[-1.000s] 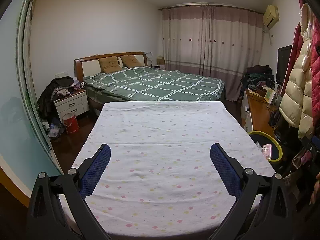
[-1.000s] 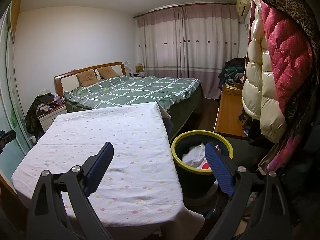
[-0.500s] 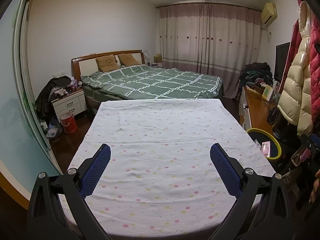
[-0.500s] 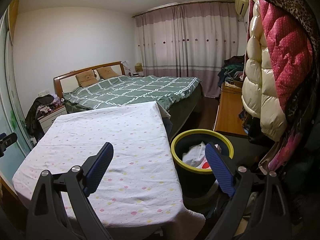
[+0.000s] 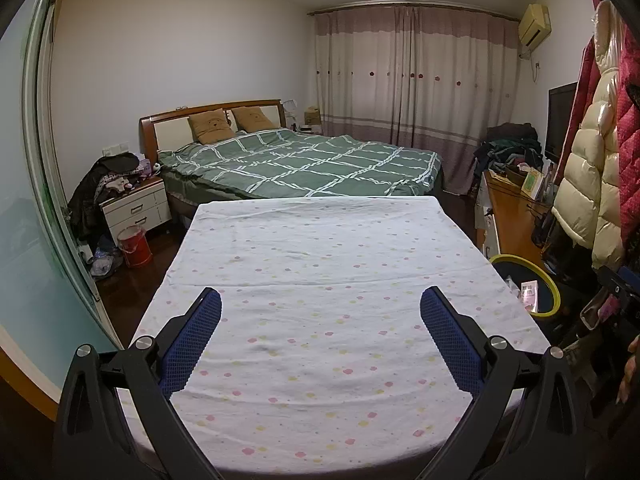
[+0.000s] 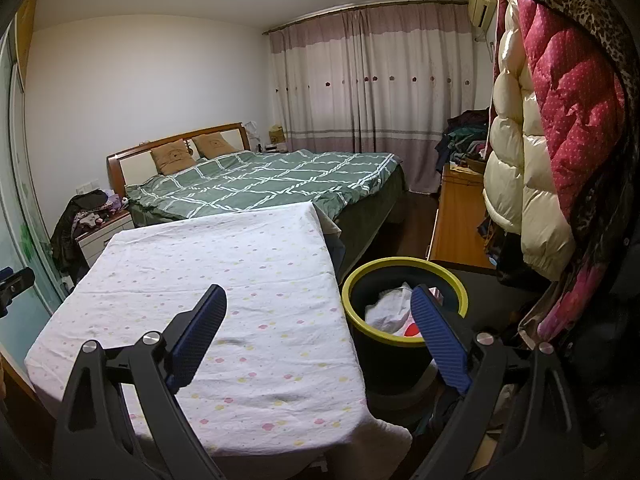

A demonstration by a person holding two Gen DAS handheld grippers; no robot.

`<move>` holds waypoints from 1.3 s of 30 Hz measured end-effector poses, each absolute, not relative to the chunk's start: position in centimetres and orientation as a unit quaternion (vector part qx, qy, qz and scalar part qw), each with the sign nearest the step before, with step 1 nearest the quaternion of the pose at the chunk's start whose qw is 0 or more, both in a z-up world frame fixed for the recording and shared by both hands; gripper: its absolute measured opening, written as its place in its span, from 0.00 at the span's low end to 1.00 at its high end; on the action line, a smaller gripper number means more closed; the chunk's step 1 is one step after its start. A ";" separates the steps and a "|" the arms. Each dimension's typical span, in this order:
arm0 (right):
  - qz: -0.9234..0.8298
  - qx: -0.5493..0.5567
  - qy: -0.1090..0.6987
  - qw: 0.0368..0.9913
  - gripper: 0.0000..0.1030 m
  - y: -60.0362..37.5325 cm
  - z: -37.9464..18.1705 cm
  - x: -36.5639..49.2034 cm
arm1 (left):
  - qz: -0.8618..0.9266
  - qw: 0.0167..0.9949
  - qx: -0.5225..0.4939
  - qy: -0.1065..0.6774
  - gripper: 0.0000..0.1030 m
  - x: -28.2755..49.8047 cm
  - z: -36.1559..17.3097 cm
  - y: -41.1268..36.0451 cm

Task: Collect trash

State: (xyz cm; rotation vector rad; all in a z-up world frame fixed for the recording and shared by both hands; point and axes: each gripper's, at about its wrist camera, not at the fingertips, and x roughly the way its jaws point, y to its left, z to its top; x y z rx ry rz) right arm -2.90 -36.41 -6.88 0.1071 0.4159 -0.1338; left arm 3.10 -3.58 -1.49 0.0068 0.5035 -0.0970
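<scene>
Left gripper spread wide, nothing between the blue pads, hovering over the near part of the table. Right gripper likewise gaping and empty, hanging over the table's right edge, with one pad in line with the bin.

Outward from there: a dotted white cloth covering the table, bare apart from creases and one small dark smudge near the right gripper's left finger. No wrapper, no paper, no scrap visible on it from either view. Just beside the table's right side, on the floor, the black bin with yellow rim, already holding crumpled white stuff and something red. From the left view, only a slice of the bin past the table edge, some packaging inside.

Beyond that, a green bed, a nightstand piled with clothes, a red bucket on the floor, coats hanging at right.

Judged step: end of collecting, or a pause between pieces, since the trash in sight sits in the bin and both tools are free. Next move, if any: search for a leftover piece, perhaps on the floor or out of frame. Whether the smudge is trash or a stain cannot be told.
</scene>
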 end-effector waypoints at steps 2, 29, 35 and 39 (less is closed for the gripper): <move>-0.066 0.054 0.207 0.975 0.86 -36.4 -6.9 -2.8 | -0.048 0.967 0.004 0.249 0.95 3.1 -1.5 -3.6; -0.064 0.059 0.213 0.973 0.86 -36.5 -7.5 -2.5 | -0.054 0.965 0.007 0.257 0.95 3.5 -2.3 -4.2; -0.064 0.060 0.214 0.973 0.86 -36.6 -7.6 -2.5 | -0.056 0.964 0.007 0.259 0.95 3.5 -2.7 -4.4; -0.064 0.060 0.214 0.973 0.86 -36.6 -7.5 -2.5 | -0.056 0.964 0.008 0.259 0.95 3.4 -2.8 -4.4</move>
